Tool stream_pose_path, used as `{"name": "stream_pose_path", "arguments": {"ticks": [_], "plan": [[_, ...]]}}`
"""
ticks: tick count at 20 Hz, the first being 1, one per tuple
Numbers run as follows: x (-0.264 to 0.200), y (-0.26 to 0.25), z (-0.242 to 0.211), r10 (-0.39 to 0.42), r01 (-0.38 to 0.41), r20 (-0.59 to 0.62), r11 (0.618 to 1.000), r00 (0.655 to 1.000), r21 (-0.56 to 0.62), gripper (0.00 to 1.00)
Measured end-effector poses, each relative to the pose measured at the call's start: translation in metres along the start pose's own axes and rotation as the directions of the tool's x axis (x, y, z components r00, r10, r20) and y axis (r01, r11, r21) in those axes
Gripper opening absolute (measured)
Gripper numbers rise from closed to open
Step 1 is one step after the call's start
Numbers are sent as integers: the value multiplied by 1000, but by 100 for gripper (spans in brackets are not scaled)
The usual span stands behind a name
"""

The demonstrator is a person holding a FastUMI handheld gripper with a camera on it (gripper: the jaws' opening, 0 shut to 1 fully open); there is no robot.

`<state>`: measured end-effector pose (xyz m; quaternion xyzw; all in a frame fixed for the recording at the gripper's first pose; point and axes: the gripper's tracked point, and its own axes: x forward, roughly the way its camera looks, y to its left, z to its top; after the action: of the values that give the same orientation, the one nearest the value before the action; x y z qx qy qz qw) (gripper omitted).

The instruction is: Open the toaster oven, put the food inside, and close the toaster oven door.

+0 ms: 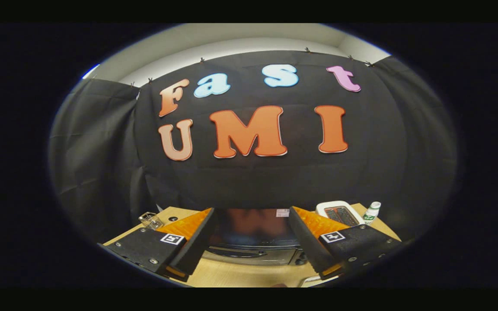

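The toaster oven (252, 242) is largely hidden: the two fingers of the gripper (251, 239) cover its sides, and just its dark top, the upper part of its front and a curved handle bar show in the gap. Its top is glossy and carries a blurred reddish reflection. Whether food is on the table (249, 274) cannot be told; a small dark shape at the table's near edge is cut off and cannot be identified.

The gripper stands wide open and holds nothing. The toaster oven lies straight ahead, seen between the fingers, its door shut; neither finger visibly touches it.

The table is pale wood with a smooth grain. Beyond the right finger sits a white pop-up toaster (339, 212), rounded at the corners, with two slots on top, and just beside it a small white bottle (371, 211) with a green label. Beyond the left finger stands a small clear, faceted glass object (150, 220), too small to name. Black cloth, creased, forms the wall (102, 151) behind.
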<state>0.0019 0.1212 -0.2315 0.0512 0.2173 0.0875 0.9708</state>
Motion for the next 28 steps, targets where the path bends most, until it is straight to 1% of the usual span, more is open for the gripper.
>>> {"name": "stream_pose_path", "arguments": {"ticks": [5, 9, 13, 14, 15, 16, 17, 19, 21, 22, 26, 28], "plan": [[22, 10, -49, 0, 3, -101, 1000, 995, 28, 98], [36, 13, -84, -29, 29, -163, 1000, 986, -1, 99], [43, 19, -104, -48, 47, -176, 999, 983, -6, 99], [46, 16, -112, -65, 65, -187, 998, 980, -5, 99], [46, 16, -122, -63, 67, -214, 998, 975, 12, 98], [42, 18, -125, -59, 61, -181, 998, 982, 5, 99], [42, 19, -119, -57, 57, -180, 998, 982, -5, 98], [34, 22, -134, -45, 35, -177, 998, 983, -60, 96], [25, 23, -126, -24, 17, -167, 999, 986, -45, 95], [21, 23, -128, -14, 7, -170, 999, 985, -43, 92], [-10, 29, -144, 12, -30, -226, 997, 974, -75, 92], [-25, 31, -161, 27, -50, -283, 996, 959, -75, 91]]}}
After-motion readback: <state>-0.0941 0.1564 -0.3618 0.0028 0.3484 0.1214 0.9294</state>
